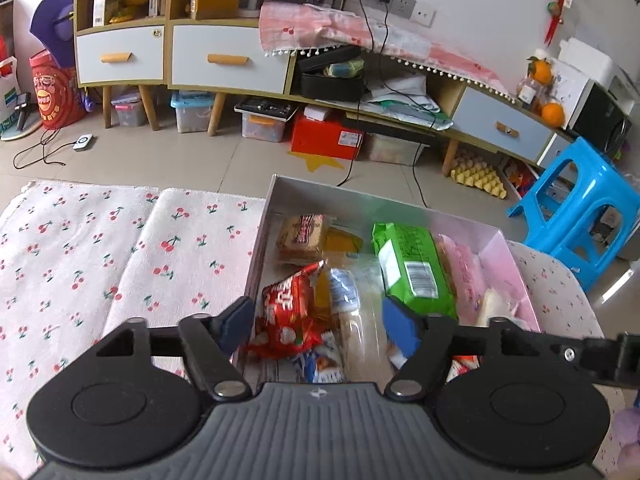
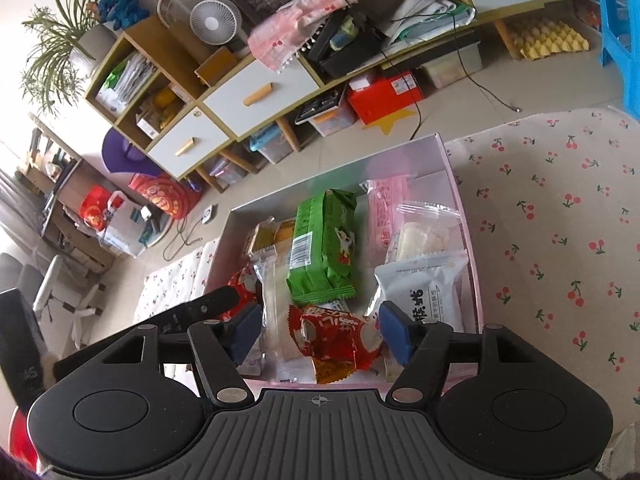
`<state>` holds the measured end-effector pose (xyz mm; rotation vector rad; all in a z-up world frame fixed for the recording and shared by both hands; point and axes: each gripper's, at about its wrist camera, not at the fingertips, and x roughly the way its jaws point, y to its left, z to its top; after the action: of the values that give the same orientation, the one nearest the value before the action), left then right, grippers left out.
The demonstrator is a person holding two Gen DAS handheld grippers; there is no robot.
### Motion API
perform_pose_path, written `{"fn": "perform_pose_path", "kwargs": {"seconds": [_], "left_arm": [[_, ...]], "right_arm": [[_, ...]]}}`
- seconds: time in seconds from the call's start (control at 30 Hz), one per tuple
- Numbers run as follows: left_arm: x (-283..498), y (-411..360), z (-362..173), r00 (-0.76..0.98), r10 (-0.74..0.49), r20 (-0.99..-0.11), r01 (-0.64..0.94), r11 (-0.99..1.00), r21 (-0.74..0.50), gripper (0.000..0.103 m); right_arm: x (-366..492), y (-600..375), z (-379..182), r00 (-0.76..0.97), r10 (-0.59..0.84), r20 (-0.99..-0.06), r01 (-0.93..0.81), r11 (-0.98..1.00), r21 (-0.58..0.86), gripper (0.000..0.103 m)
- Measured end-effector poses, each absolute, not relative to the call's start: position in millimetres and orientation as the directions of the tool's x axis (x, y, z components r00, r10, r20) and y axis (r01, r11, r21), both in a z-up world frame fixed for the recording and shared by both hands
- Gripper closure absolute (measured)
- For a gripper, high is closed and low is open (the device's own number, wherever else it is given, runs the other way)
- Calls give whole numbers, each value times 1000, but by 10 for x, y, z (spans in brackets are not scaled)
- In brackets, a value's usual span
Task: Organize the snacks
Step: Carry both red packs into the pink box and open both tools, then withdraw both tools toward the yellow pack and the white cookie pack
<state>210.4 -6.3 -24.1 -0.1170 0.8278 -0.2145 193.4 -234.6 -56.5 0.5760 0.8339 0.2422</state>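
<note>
An open pink-and-white box (image 1: 360, 192) (image 2: 448, 152) on the cherry-print cloth holds several snack packets. Among them are a green packet (image 1: 412, 264) (image 2: 320, 240), a red packet (image 1: 288, 316) (image 2: 336, 336), a brown biscuit pack (image 1: 304, 236), a pink packet (image 2: 384, 208) and a white packet (image 2: 428, 296). My left gripper (image 1: 320, 322) hangs open over the box's near left part, with the red packet and a clear wrapper lying below its gap. My right gripper (image 2: 320, 330) is open above the red packet, and its pads do not press on it.
The cherry-print cloth (image 1: 100, 260) (image 2: 560, 220) spreads on both sides of the box. Beyond it is tiled floor with cables, a long low cabinet (image 1: 224, 64) with storage bins under it, and a blue plastic stool (image 1: 576, 208). A black part of the other gripper (image 2: 200, 308) juts in at left.
</note>
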Motion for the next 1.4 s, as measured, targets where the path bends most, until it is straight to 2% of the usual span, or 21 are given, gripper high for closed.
{"fn": "perform_pose_path", "kwargs": {"seconds": [0.23, 0.5, 0.63, 0.73, 0.83, 0.97, 1.07, 1.27, 1.4], "left_arm": [[1833, -81, -175, 629, -183, -755, 119, 983, -140, 13], [1445, 25, -117, 570, -151, -807, 106, 988, -110, 4], [1312, 94, -124, 563, -144, -814, 110, 989, -99, 3], [1237, 125, -168, 559, -128, -819, 91, 992, -92, 2], [1158, 139, -256, 557, -135, -820, 92, 991, -101, 1], [1049, 123, -405, 615, -152, -774, 66, 988, -142, 1], [1008, 74, -569, 601, -180, -779, 67, 982, -175, 2], [989, -113, -731, 609, -127, -783, 112, 991, -74, 1], [940, -187, -756, 624, -104, -774, 148, 989, -13, 1]], "right_arm": [[1750, -2296, -388, 656, 412, -632, -46, 858, 512, 23], [1328, -2366, -295, 654, 382, -653, -140, 909, 392, 17], [1193, -2364, -233, 674, 321, -665, -165, 943, 289, 14], [1090, -2311, -267, 681, 245, -690, -200, 969, 147, 9], [988, -2272, -413, 694, 192, -694, -248, 969, 20, 9], [940, -2308, -653, 638, 202, -743, -323, 946, -21, 9], [879, -2320, -776, 635, 178, -751, -383, 917, -107, 9], [884, -2433, -1097, 578, 129, -806, -458, 869, -189, 7], [947, -2542, -1107, 564, 160, -810, -441, 888, -132, 7]]}}
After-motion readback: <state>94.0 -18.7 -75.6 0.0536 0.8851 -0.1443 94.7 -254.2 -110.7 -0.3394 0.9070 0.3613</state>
